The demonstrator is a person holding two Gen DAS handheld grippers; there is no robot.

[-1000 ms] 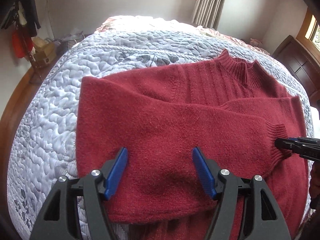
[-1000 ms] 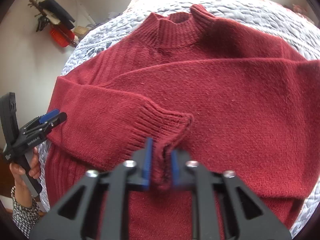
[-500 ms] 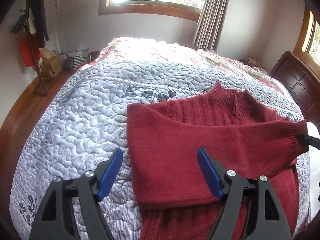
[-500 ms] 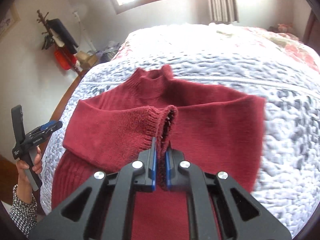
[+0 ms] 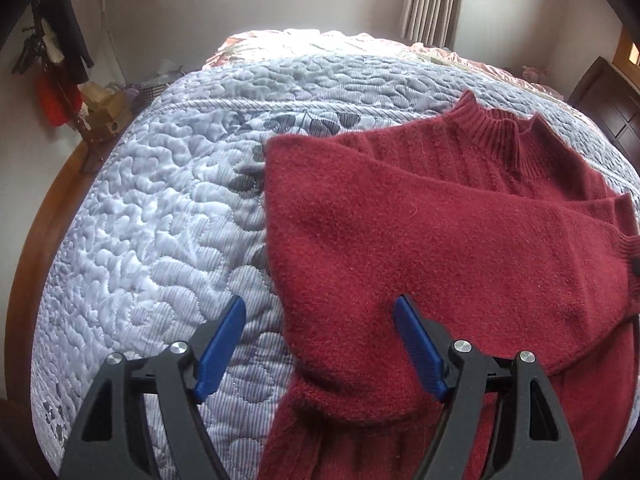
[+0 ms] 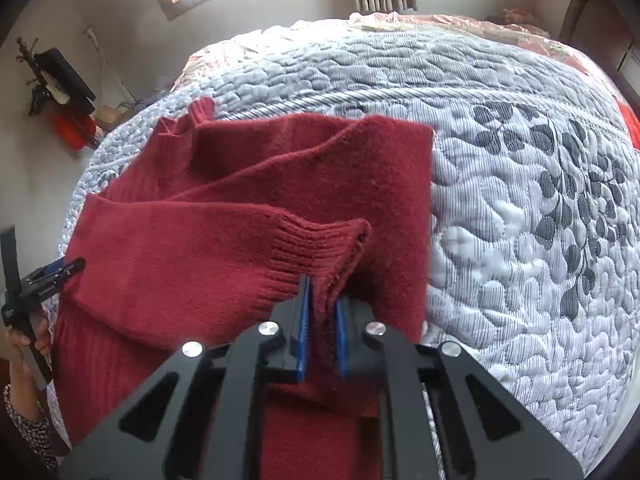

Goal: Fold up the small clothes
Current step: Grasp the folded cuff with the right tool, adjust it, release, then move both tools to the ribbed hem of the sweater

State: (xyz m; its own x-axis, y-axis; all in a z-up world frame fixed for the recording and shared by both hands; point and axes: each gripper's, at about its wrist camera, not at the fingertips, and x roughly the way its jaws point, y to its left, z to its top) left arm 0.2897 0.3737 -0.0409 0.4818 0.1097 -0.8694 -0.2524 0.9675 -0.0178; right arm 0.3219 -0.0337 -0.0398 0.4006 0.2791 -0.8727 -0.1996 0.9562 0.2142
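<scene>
A dark red knitted sweater (image 5: 440, 240) lies on the quilted bed, collar (image 5: 500, 136) toward the far side, one sleeve folded across its body. My left gripper (image 5: 320, 344) is open and hovers over the sweater's left folded edge, holding nothing. In the right wrist view my right gripper (image 6: 321, 316) is shut on the ribbed cuff (image 6: 320, 248) of that sleeve, near the sweater's (image 6: 200, 240) right edge. The left gripper (image 6: 52, 272) also shows at the far left of that view, held by a hand (image 6: 24, 344).
A grey-white quilted bedspread (image 5: 160, 220) covers the bed, with a leaf pattern (image 6: 560, 184) right of the sweater. A wooden bed edge (image 5: 44, 216) curves on the left. A coat stand (image 5: 56, 76), boxes and a basket stand by the wall. A dark dresser (image 5: 608, 96) is at right.
My right gripper has carried the cuff across the sweater toward its right edge, so the sleeve now lies across the body. My left gripper stayed open and drifted to the sweater's left edge.
</scene>
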